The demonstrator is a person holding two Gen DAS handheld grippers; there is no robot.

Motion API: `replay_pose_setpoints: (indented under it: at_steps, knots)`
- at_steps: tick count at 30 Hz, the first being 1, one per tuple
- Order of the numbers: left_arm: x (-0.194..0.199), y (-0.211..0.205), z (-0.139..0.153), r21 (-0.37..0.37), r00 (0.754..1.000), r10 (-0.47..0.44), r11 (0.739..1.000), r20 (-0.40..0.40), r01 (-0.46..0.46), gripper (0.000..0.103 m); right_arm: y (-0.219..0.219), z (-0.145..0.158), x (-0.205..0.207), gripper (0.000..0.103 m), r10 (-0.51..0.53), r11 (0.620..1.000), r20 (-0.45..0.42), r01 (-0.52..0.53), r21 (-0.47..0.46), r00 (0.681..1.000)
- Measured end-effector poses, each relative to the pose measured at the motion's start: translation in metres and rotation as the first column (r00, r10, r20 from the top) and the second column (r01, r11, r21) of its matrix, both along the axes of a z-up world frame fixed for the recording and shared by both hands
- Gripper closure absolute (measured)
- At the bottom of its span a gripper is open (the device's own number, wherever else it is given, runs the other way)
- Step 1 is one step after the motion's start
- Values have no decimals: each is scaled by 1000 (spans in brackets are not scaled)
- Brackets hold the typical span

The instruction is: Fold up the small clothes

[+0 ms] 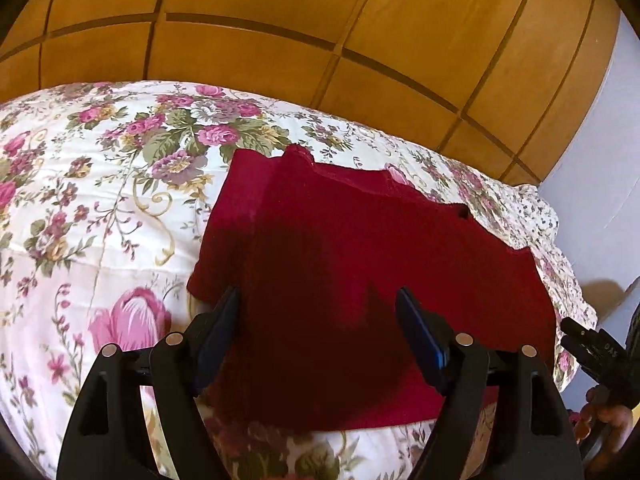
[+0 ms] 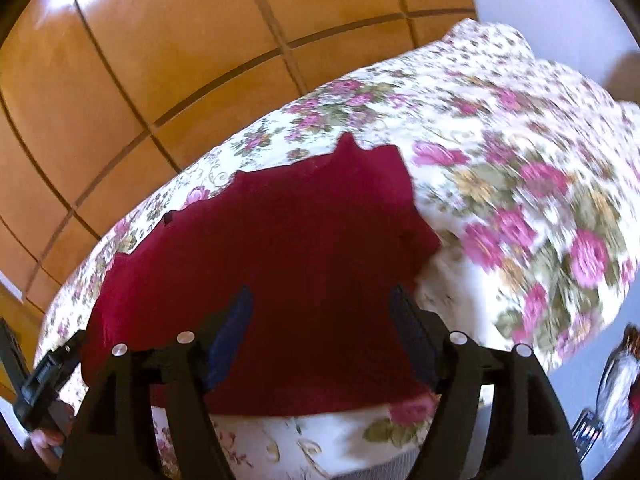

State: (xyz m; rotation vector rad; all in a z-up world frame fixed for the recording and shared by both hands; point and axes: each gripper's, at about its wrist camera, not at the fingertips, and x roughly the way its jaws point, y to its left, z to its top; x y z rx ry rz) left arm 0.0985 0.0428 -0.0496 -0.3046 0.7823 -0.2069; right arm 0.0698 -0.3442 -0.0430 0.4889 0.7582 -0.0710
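Lettering shows on the side of the other black gripper at the left wrist view's right edge, too small to read. A dark red knitted garment [image 1: 360, 248] lies spread flat on a white quilted bedcover with pink roses [image 1: 100, 184], before honey-coloured wooden wardrobe doors [image 1: 320, 20]. The left gripper [image 1: 318, 304] hovers angled down over the garment's near part, jaws released, grasping nothing. The right gripper [image 2: 322, 304] hangs likewise over it, jaws apart and empty.

Floral bedspread [image 2: 540, 184] blurred at right
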Motion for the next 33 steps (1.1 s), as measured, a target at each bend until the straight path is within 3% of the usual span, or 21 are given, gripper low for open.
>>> replay_pose_setpoints:
  at_steps: [10, 15, 20, 21, 23, 27, 33]
  knots:
    - [-20, -1, 9, -23, 998, -16, 1000, 55, 18, 20, -20, -22, -38, 28, -70, 986, -14, 71, 151, 997]
    - [-28, -6, 8, -2, 996, -42, 999, 80, 43, 20, -23, -39, -38, 27, -70, 974, -38, 76, 212, 997]
    - [-36, -8, 12, -14, 991, -51, 999, 120, 53, 20, -32, -55, -43, 27, -102, 931, -59, 116, 347, 993]
    - [-37, -9, 12, -27, 990, -65, 997, 127, 69, 20, -32, -59, -44, 29, -99, 919, -59, 115, 377, 993]
    - [-39, -18, 10, -18, 987, -101, 994, 128, 104, 21, -28, -66, -42, 42, -67, 894, -50, 82, 441, 997]
    - [-35, -39, 4, 22, 979, -173, 985, 104, 171, 32, -21, -66, -38, 46, -61, 900, -13, 60, 431, 998]
    - [-17, -59, -10, -22, 974, -222, 975, 43, 223, 47, -28, -67, -35, 47, -136, 866, 84, 77, 495, 987]
